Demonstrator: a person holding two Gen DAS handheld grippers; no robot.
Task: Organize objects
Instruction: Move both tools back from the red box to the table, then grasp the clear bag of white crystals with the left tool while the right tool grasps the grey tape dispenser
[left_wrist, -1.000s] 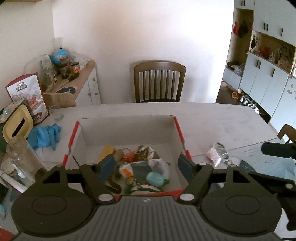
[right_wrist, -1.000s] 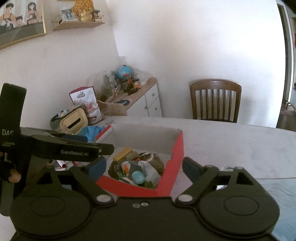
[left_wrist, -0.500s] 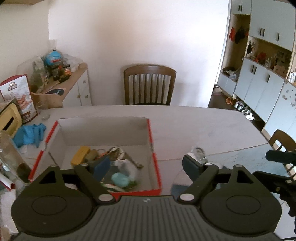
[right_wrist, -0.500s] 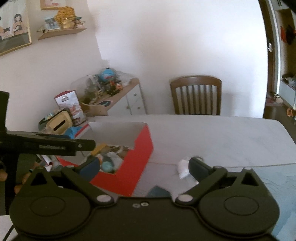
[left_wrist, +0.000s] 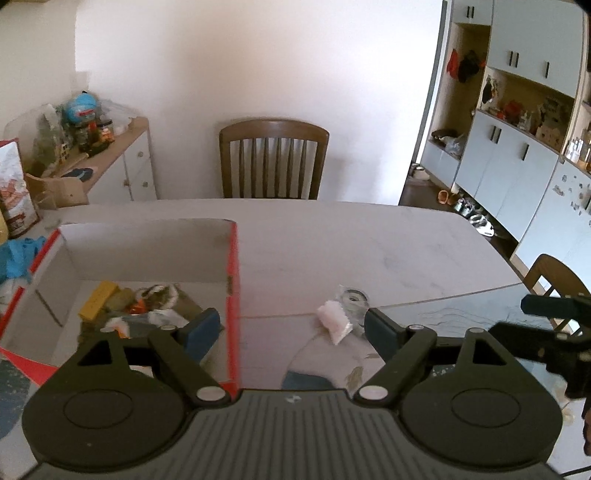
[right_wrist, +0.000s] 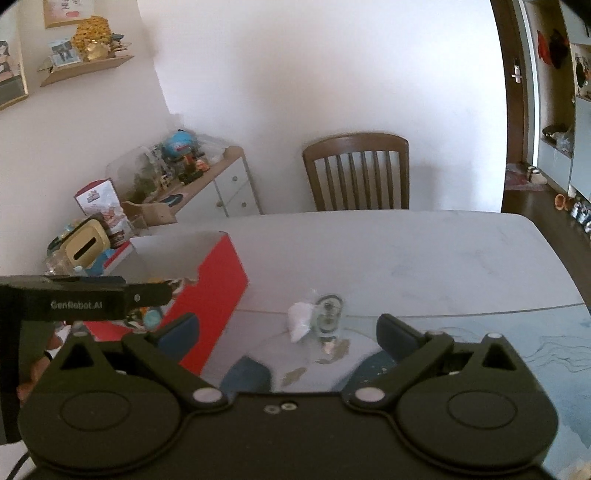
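Approaching with both claws spread and empty — right gripper (right_wrist: 286, 330) lined on the small glass jar (right_wrist: 327, 314) and white packet (right_wrist: 300, 320), right of the red box (right_wrist: 214, 291); we keep the left gripper (left_wrist: 291, 328) wide, just opened.

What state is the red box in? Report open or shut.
Open: the red box has no lid on, and small items show inside.

Jar (right_wrist: 327, 314) right of box (right_wrist: 218, 284)
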